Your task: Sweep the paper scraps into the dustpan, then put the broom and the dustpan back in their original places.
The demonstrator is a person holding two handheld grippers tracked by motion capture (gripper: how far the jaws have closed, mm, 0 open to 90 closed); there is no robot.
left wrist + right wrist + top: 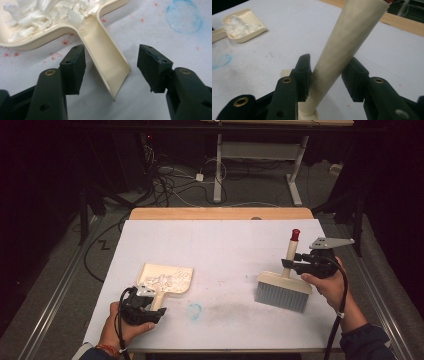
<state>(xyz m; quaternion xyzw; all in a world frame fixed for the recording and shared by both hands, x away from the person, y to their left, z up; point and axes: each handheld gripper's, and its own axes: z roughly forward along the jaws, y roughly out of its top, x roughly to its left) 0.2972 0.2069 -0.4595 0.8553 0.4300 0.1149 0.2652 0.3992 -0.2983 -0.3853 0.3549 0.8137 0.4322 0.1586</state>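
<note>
Now | left gripper (111, 67): jaws spread, dustpan (167, 279) handle between, loose, paper bits stay inside | right gripper (330, 77): jaws beside brush (284, 290) handle, brush stands on table (225, 240).

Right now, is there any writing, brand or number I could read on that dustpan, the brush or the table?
None to read.
Dustpan: plain cream plastic, no label; white shreds lie in it.
Brush: plain cream handle with a red tip, no print.
Table sheet: only a smudged blue ring and red specks, no letters.
Floor at left: a dark Z-like mark, too small to tell whether it is a letter.
</note>
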